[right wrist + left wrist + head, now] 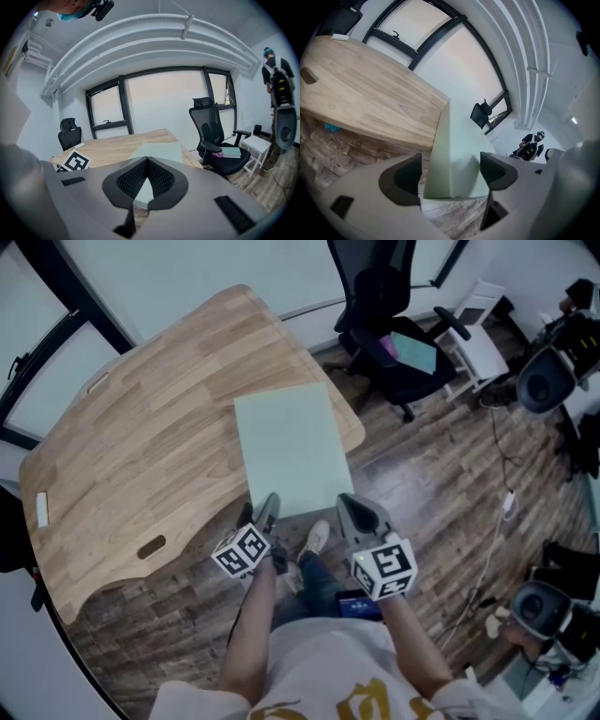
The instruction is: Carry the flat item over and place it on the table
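The flat item is a pale green board (292, 446). Its far part lies over the corner of the wooden table (141, 456) and its near edge juts out past the table over the floor. My right gripper (354, 512) holds the near right corner; in the right gripper view its pads are shut on the board's thin edge (161, 151). My left gripper (268, 512) is at the near left corner. In the left gripper view its jaws stand wide apart on either side of the board (457, 154), with a slim gap at the left pad.
A black office chair (394, 324) with a teal item on its seat stands just beyond the table's right corner, beside a white stool (473, 343). Cables and dark equipment (548, 381) line the wood floor at the right. A small white object (41, 509) lies on the table's left edge.
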The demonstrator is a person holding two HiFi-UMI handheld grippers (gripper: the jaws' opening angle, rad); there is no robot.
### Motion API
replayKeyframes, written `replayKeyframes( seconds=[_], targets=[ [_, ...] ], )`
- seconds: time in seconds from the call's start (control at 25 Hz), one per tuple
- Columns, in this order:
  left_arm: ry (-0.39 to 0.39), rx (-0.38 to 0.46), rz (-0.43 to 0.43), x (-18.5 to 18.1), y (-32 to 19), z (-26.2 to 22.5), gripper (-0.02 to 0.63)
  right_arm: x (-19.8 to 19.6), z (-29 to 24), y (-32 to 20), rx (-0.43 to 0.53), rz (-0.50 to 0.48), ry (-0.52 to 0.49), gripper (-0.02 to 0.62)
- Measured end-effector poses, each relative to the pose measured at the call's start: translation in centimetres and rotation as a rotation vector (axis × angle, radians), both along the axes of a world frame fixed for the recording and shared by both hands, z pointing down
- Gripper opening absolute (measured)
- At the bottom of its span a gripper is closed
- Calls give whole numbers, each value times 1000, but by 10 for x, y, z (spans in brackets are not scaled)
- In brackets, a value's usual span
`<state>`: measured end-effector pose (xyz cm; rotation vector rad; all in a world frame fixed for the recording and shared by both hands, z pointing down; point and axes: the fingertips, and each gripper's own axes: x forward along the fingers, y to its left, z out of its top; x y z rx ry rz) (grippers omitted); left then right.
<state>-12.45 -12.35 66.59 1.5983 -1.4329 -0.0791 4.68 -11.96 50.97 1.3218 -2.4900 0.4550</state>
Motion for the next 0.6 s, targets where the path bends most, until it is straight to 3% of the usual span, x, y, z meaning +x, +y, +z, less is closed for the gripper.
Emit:
replayKeyframes(
  seconds=[0.24,0.48,0.6],
  targets=[
    [-42,49,15,-4,-1,-7,390,1,2,2,4,-5,5,-2],
    [-30,67,-20,-14,3,-9,390,-1,-1,2,12,-12,2,-2],
    [-84,84,0,-19,4,-14,390,-3,-2,3,11,-16,2,-2]
  ],
)
